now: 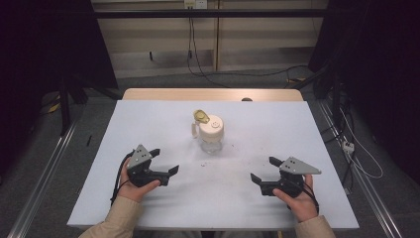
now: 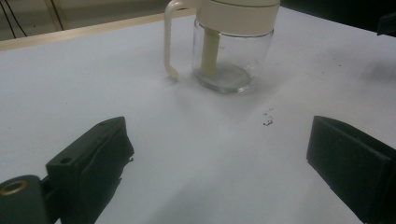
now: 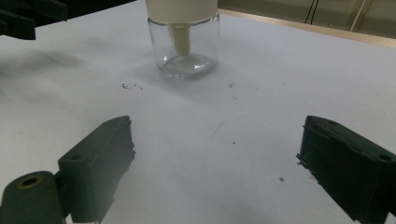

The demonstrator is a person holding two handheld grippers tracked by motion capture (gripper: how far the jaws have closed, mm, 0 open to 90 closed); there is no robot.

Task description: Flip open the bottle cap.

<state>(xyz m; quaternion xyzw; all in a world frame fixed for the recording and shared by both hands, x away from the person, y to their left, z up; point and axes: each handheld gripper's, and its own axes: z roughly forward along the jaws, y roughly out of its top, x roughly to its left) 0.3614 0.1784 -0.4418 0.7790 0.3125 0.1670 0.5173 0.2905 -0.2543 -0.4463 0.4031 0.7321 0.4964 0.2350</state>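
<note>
While the left tongs [image 1: 164,161] and right tongs [image 1: 265,170] rested wide open and empty near the desk's [image 1: 297,129] front edge, the lidded glass jar [image 1: 211,135] stood upright beyond, between them, untouched.

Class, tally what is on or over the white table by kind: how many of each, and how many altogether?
Glass jar with a cream lid and handle: 1
Hand-held tools: 2, the left tool and the right tool, both open and apart from the jar
Total: 3
</note>
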